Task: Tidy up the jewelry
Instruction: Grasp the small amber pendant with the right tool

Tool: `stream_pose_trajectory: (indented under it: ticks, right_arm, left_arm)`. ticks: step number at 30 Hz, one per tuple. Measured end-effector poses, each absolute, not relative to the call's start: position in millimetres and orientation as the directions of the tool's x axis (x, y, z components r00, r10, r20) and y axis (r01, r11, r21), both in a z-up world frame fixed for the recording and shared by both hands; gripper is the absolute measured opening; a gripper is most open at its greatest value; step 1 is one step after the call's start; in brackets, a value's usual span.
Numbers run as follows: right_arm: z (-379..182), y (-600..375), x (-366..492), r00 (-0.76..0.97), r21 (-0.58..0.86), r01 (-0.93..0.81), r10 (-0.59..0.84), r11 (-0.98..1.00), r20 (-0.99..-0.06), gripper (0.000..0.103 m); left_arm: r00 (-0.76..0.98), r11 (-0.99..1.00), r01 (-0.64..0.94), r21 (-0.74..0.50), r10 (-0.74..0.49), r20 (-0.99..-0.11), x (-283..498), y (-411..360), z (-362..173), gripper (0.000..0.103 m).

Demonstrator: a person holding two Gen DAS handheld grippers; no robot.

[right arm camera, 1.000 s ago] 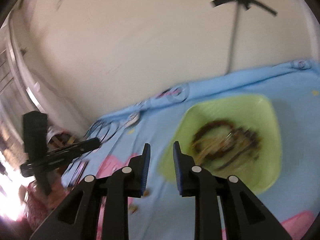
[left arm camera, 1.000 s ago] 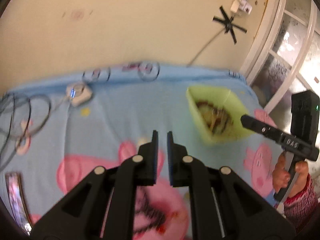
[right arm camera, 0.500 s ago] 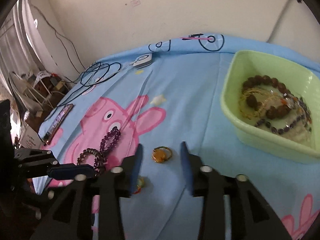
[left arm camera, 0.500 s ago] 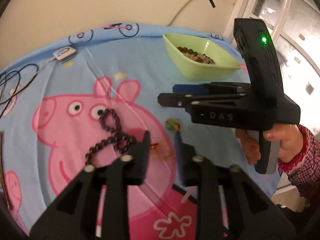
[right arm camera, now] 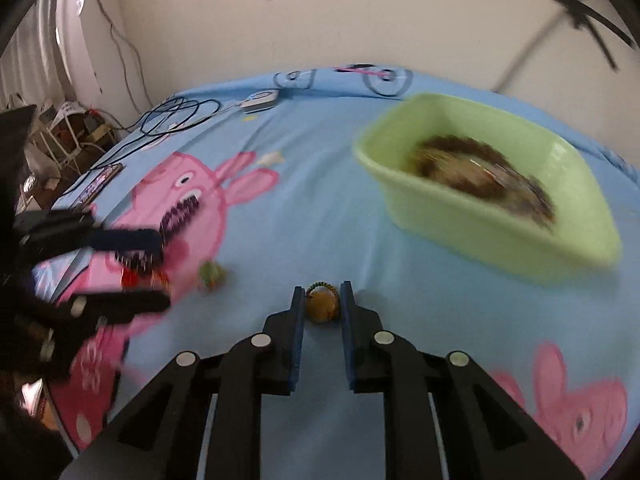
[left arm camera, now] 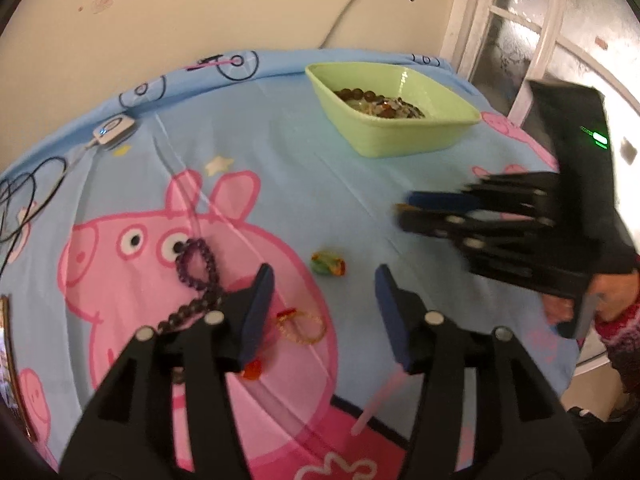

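Between the right gripper's pads sits an amber ring, pinched closed; lift straight, then carry to the bowl at two o'clock. Left gripper, jaws opening and empty, should drop over the gold chain. Half a second earlier, the right jaws only straddled the ring.

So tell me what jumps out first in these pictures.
The big pink cartoon pig printed on the blue sheet dominates the middle. At the far right of the sheet stands a pale green tub with beaded jewelry heaped inside. Nearer, the right gripper has its fingers on either side of an amber ring, while the left gripper is opening above a thin gold chain.
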State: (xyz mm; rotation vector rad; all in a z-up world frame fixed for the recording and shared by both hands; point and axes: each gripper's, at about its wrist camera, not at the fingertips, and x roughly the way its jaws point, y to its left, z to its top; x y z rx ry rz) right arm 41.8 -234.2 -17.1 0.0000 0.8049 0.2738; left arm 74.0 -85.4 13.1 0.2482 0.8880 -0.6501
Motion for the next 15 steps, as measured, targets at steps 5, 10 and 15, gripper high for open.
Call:
stream_pose_trajectory:
  ticks: [5, 10, 15]
  right_arm:
    - [-20, -253, 11, 0.675, 0.146, -0.202, 0.245, 0.969, -0.696, 0.0]
    - [-20, -255, 1, 0.681, 0.164, -0.198, 0.256, 0.966, -0.686, 0.004]
    - [-20, -246, -8, 0.685, 0.126, -0.222, 0.246, 0.967, -0.686, 0.013]
  left_arm:
    - [0.456, 0.774, 0.633, -0.007, -0.38, -0.805, 83, -105, 1, 0.039]
    - [0.43, 0.754, 0.657, -0.005, -0.381, -0.818, 84, -113, -4, 0.018]
    - [0.394, 0.715, 0.696, -0.062, -0.453, -0.8, 75, -120, 11, 0.018]
